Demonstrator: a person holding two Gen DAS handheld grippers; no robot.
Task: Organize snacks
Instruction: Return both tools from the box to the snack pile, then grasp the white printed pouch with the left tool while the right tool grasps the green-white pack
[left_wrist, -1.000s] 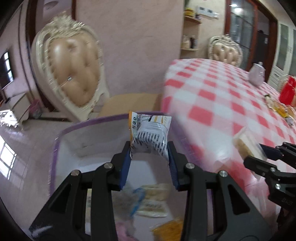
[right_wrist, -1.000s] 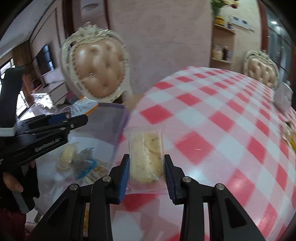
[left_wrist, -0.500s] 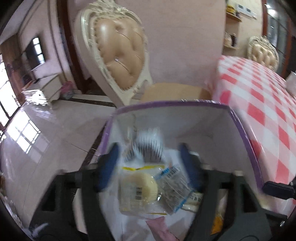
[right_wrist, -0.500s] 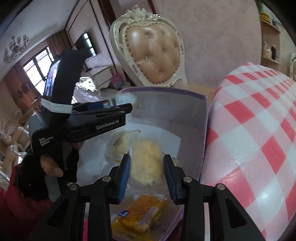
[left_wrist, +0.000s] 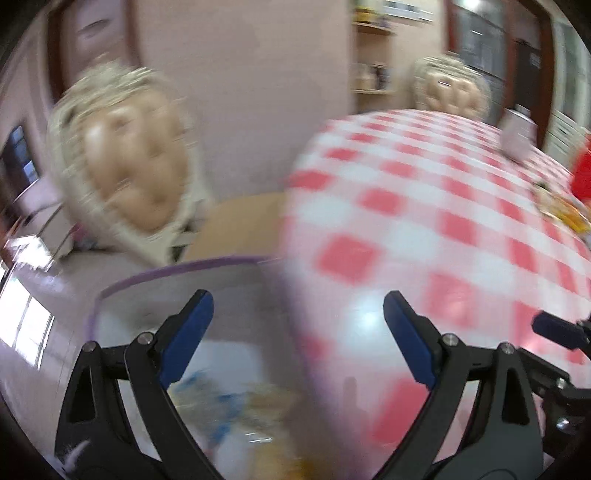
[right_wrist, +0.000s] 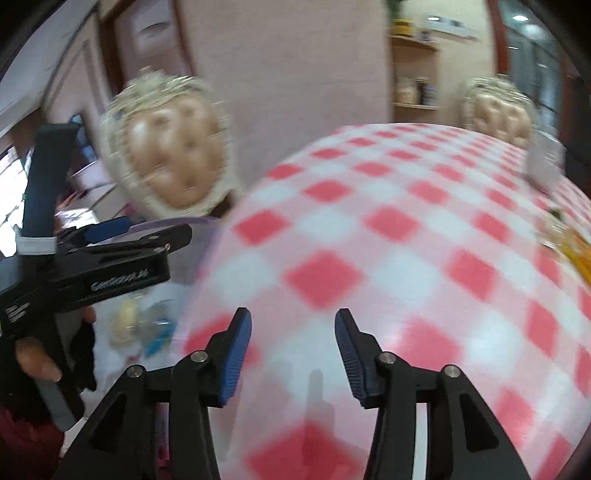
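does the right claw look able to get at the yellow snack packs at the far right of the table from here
Probably yes. The right claw is empty, its jaws opening, and only bare checked tablecloth lies between it and the yellow snack packs near the far right edge. Nothing blocks the way, though it looks like a long reach across.

Left gripper (left_wrist: 298, 306), right gripper (right_wrist: 293, 325): opening, empty.

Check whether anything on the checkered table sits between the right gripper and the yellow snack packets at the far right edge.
Nothing visible does. The right gripper, jaws opening with nothing between them, faces bare checkered tablecloth all the way to the yellow snack packets. The picture is motion-blurred, so small items could be missed.
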